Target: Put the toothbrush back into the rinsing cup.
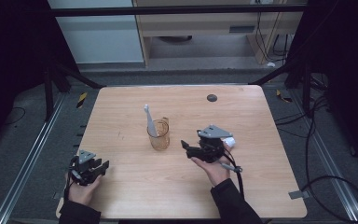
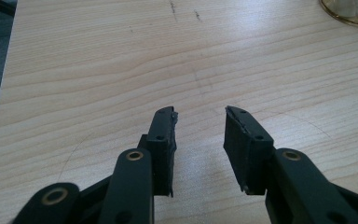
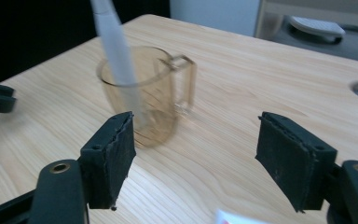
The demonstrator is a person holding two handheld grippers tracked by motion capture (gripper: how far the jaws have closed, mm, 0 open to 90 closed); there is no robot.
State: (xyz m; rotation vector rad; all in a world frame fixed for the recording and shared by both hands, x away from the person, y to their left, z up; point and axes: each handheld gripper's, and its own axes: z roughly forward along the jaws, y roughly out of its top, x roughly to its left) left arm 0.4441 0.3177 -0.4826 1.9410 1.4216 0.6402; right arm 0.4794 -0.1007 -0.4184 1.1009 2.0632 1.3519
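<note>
A: Where did the clear amber plastic mug (image 1: 159,135) sit?

B: Near the middle of the high view, upright on the pale wooden tabletop (image 1: 135,186), its handle turned to the upper right. A white, long-handled toothbrush-like stick (image 1: 149,120) stood in it, leaning toward the upper left, so its long axis ran steeply up out of the rim.

A: And from the jaws?

B: The right gripper (image 1: 187,147) hovered just right of the mug in the high view, jaws pointing left at it. In the right gripper view the mug (image 3: 145,100) lay ahead and left of centre, beyond the left pad, not between the jaws; the white stick (image 3: 116,51) rose at upper left.

A: Jaw state?

B: Released and spread wide, nothing between them. A small white object (image 1: 230,141) lay just beside that hand, at its right; I could not tell what it was.

A: The other hand?

B: The left gripper (image 1: 103,167) sat at lower left, well apart from the mug, jaws parted over bare wood (image 2: 98,70) and empty. I judged the right hand the nearer one for any reach to the mug.
</note>
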